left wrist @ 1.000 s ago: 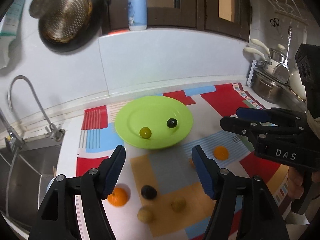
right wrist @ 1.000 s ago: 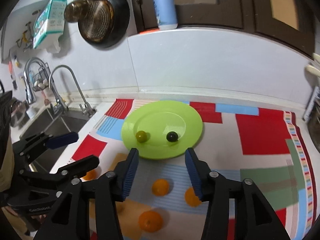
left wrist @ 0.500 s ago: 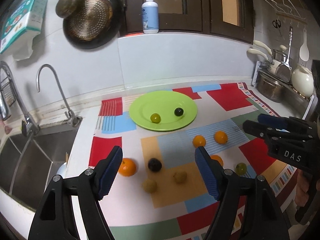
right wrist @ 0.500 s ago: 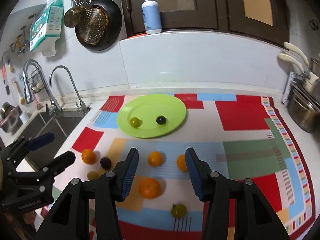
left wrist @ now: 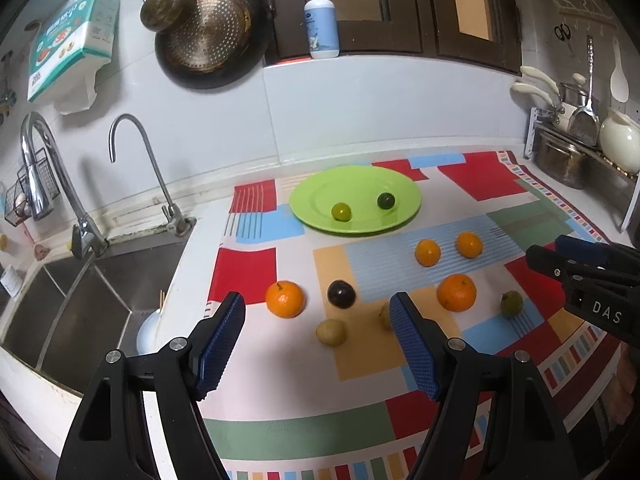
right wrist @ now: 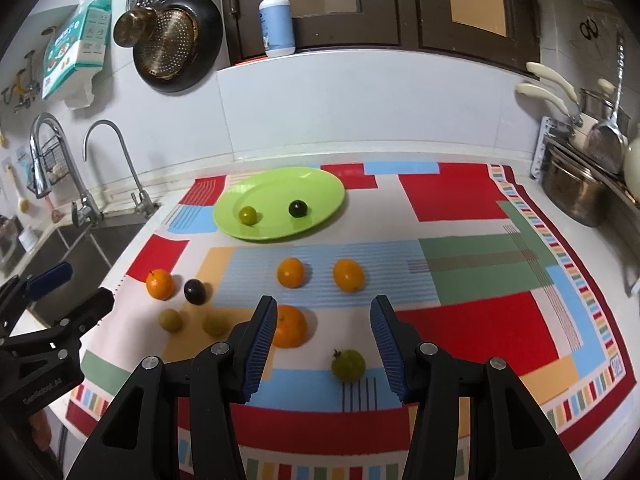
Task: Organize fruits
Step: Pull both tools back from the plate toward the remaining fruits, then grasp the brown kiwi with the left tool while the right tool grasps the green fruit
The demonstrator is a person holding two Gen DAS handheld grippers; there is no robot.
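A green plate (left wrist: pixel 320 190) (right wrist: pixel 320 184) sits at the back of a patterned mat and holds a yellow-green fruit (left wrist: pixel 341 212) (right wrist: pixel 247 215) and a dark fruit (left wrist: pixel 385 200) (right wrist: pixel 298 208). Several oranges (left wrist: pixel 285 298) (right wrist: pixel 292 272), a dark plum (left wrist: pixel 341 293) (right wrist: pixel 195 290) and yellowish-green fruits (left wrist: pixel 330 332) (right wrist: pixel 348 365) lie loose on the mat in front of the plate. My left gripper (left wrist: pixel 318 344) is open and empty, above the mat's front left. My right gripper (right wrist: pixel 323 346) is open and empty, above the front middle.
A steel sink (left wrist: pixel 72 304) with two faucets (left wrist: pixel 136 152) lies left of the mat. A pot and utensil rack (left wrist: pixel 568 152) stand at the right. Pans (left wrist: pixel 208 32) hang on the wall and a soap bottle (left wrist: pixel 321 20) stands on the ledge.
Both grippers have pulled back and up from the plate, so more of the mat and the loose fruits show. Both stay open and empty.
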